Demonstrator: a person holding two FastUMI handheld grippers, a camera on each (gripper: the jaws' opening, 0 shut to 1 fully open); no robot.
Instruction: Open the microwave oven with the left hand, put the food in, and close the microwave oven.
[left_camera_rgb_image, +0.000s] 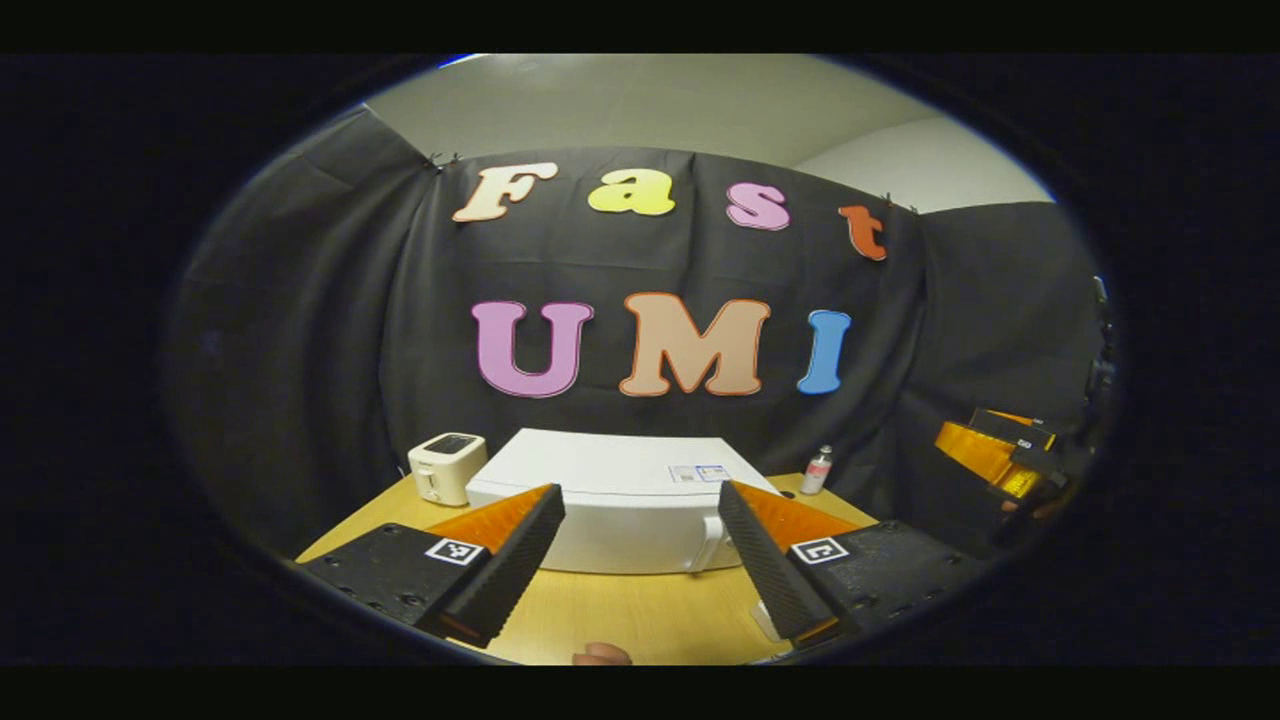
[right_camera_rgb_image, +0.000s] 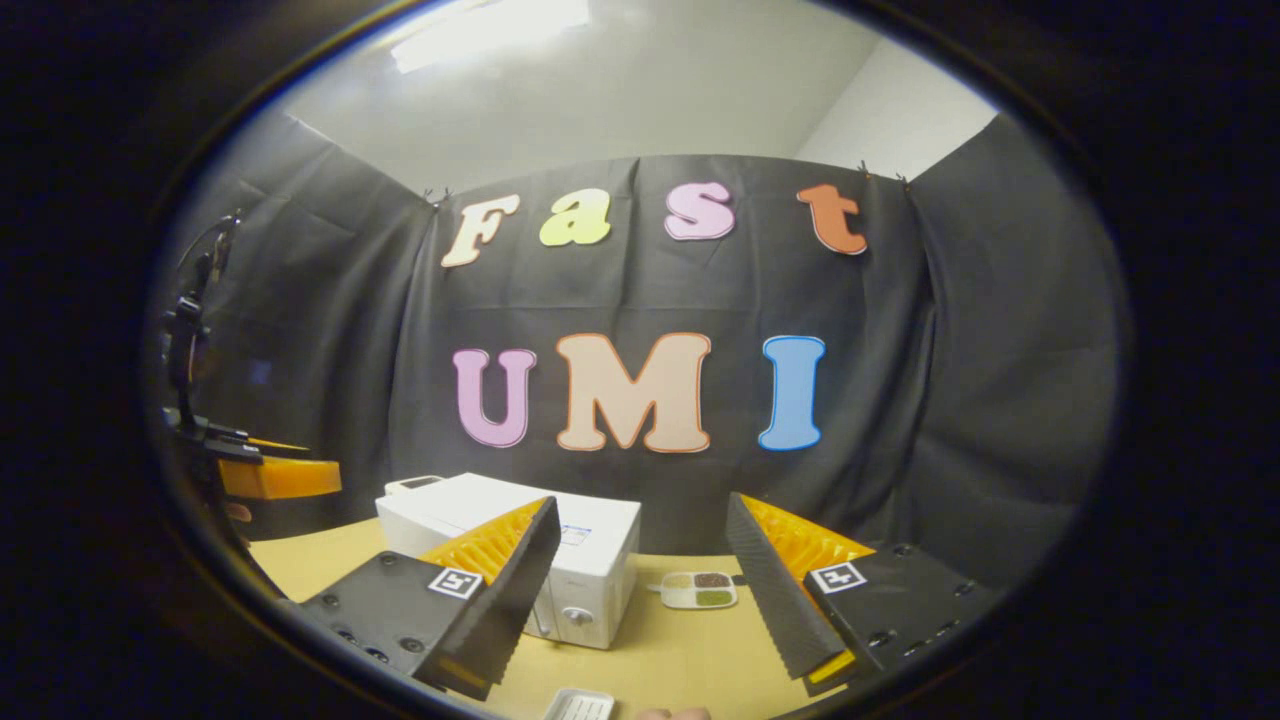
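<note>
Both grippers hang spread and empty; I judge nothing started yet.
Left gripper (left_camera_rgb_image: 640, 560) faces the shut microwave (left_camera_rgb_image: 620, 500) on the tabletop (left_camera_rgb_image: 620, 610); right gripper (right_camera_rgb_image: 640, 590) hovers near the food tray (right_camera_rgb_image: 700, 590) beside the microwave.

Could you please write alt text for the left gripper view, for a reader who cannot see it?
The left gripper, jaws open and holding nothing, faces a closed white microwave oven on a wooden table. A white toaster stands left of the oven and a small bottle to its right.
</note>
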